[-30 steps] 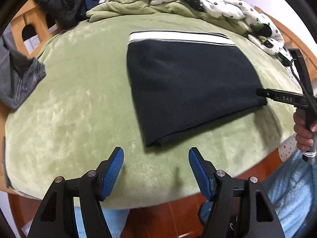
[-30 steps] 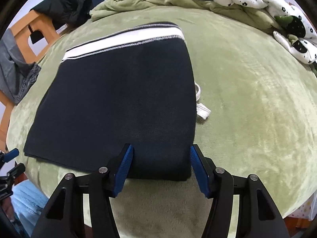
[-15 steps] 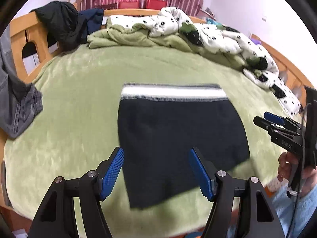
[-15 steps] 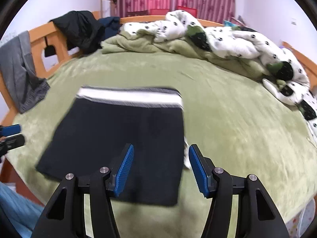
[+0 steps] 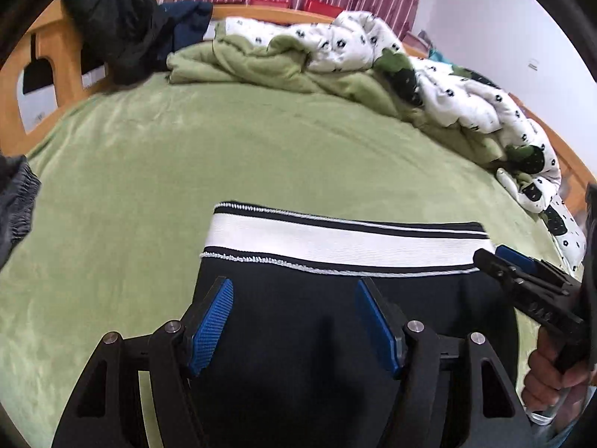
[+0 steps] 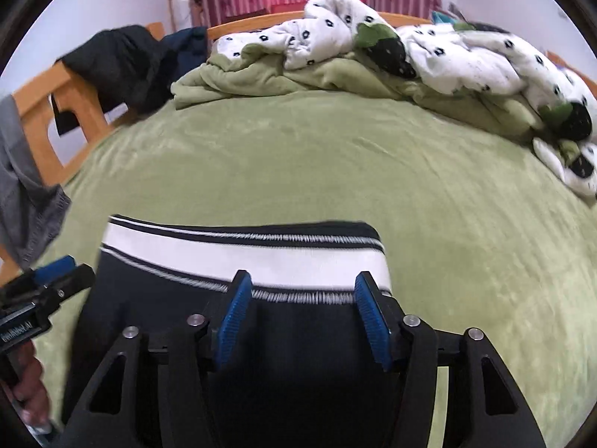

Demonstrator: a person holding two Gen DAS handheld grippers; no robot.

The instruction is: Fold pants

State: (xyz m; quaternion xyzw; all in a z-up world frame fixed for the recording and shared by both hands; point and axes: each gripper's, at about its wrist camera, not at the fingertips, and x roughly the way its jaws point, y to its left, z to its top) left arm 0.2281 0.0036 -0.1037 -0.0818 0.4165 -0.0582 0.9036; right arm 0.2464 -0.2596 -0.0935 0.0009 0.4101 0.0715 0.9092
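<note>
The folded black pants (image 5: 298, 321) with a white striped waistband (image 5: 335, 240) lie flat on the green bedspread (image 5: 149, 171). My left gripper (image 5: 294, 321) is open and empty, low over the left part of the pants. My right gripper (image 6: 304, 317) is open and empty over the right part, its fingertips near the waistband (image 6: 261, 257). The right gripper also shows at the right edge of the left wrist view (image 5: 530, 287). The left gripper shows at the left edge of the right wrist view (image 6: 41, 291).
A crumpled green blanket (image 5: 261, 71) and a white spotted quilt (image 5: 466, 97) are heaped along the far side. Dark jackets (image 5: 123, 26) hang on the wooden bed frame (image 5: 41, 71). Grey clothing (image 6: 26, 186) hangs at the left.
Both grippers have moved forward from the near edge of the bed over the pants toward the waistband. Both stay open. The pants lie as before.
</note>
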